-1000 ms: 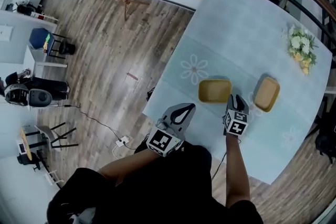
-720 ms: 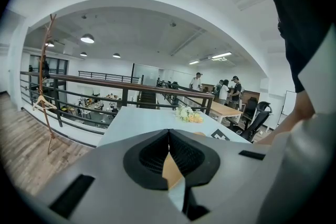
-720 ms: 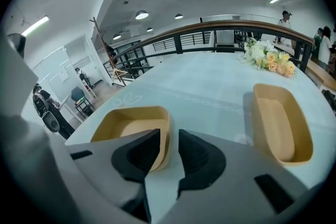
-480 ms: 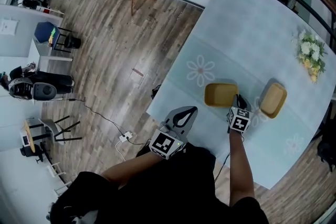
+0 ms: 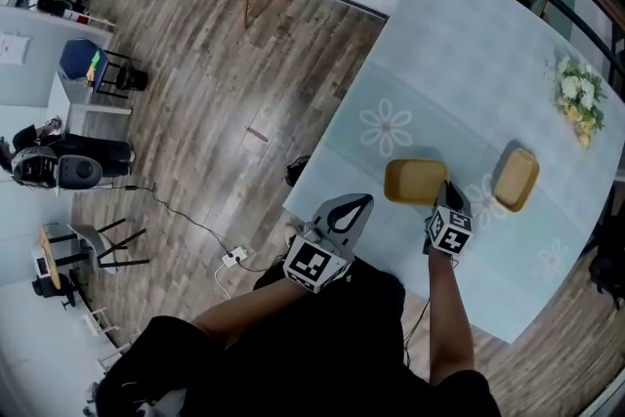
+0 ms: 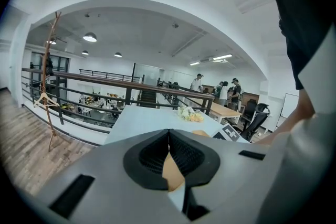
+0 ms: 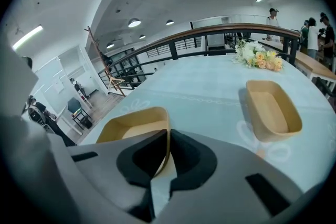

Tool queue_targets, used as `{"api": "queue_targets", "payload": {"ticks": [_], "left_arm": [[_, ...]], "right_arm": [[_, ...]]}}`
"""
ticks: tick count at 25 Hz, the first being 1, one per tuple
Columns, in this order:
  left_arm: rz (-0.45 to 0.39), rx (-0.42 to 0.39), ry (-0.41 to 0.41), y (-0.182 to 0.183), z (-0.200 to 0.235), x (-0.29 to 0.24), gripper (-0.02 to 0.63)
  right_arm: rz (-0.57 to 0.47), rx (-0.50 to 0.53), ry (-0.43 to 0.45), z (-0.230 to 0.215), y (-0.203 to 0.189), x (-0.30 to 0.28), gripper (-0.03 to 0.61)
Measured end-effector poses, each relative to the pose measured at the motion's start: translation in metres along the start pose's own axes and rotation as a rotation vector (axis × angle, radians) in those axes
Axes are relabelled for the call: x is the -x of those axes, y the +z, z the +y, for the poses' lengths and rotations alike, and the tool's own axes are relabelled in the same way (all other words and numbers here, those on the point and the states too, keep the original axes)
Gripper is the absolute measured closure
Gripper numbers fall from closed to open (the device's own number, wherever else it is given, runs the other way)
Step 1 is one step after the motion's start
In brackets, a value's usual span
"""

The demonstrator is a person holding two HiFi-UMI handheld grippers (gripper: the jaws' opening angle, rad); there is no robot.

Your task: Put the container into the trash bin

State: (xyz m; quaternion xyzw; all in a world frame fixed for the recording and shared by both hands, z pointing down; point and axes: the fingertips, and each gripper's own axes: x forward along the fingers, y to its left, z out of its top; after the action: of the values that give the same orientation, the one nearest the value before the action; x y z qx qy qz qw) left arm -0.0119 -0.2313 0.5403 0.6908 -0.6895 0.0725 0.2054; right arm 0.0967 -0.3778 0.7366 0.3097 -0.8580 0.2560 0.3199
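Pads [image 7: 189,157] of the right gripper [image 7: 167,138] are being pressed together on the near wall of the container [image 7: 131,124]. Only that thin tan wall is standing between them, so the jaws are being kept all but closed. The wall is probably being taken because it is the one part a narrow pinch can get round while the tray is lying flat. The rest of the container is stretching ahead of these fingers and to their left. It is seemingly being borne by the table [image 7: 210,93], though whether the base is touching cannot be settled.

The other container [image 7: 273,110] is being left untouched ahead and to the right of the fingers, well apart. Flowers [image 7: 258,56] are lying farther out beyond it, near the far edge.

The pads [image 6: 186,157] of the left gripper [image 6: 168,136] are being held together on nothing. The tan patch showing through the gap below their tips is being read as the container beyond, not as something gripped. This gripper is being kept by the near table edge, to the left of the right fingers and apart from the tray. It is likely being kept there because one pinch is being judged enough for so light a thing.

No bin is being shown in any view, so the drop is not yet being approached. The container is being judged to need lifting clear and carrying off the table. With only one wall pinched, it is being expected to tilt or swing.
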Motion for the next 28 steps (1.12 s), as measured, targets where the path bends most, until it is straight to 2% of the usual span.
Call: {"api": "queue_targets", "payload": {"ticks": [6,9,12,15,18,20,23,28], "left_arm": [[-0.056,0.029,-0.035,-0.006,0.038,0.062,0.598],[-0.064,0.047,-0.093,-0.014,0.061,0.092,0.598],[-0.086,0.029,-0.165,-0.022,0.080,0.125,0.598],[-0.088,-0.004,-0.241,-0.032,0.114,0.166,0.598],[-0.065,-0.031,-0.295,-0.040,0.150,0.210,0.598],[-0.057,-0.032,-0.300,-0.043,0.176,0.236,0.598],[-0.067,-0.036,-0.272,-0.049,0.203,0.269,0.598],[-0.087,-0.037,-0.249,-0.050,0.214,0.305,0.598]], "right_arm": [[-0.020,0.040,-0.027,0.062,-0.017,0.023,0.535],[-0.031,0.038,-0.094,0.094,-0.023,0.042,0.535],[-0.058,0.016,-0.172,0.127,-0.035,0.062,0.535],[-0.107,-0.059,-0.243,0.176,-0.050,0.074,0.535],[-0.132,-0.169,-0.273,0.231,-0.068,0.086,0.535],[-0.149,-0.227,-0.277,0.264,-0.077,0.094,0.535],[-0.160,-0.253,-0.276,0.306,-0.093,0.108,0.535],[-0.157,-0.273,-0.267,0.346,-0.121,0.127,0.535]]}}
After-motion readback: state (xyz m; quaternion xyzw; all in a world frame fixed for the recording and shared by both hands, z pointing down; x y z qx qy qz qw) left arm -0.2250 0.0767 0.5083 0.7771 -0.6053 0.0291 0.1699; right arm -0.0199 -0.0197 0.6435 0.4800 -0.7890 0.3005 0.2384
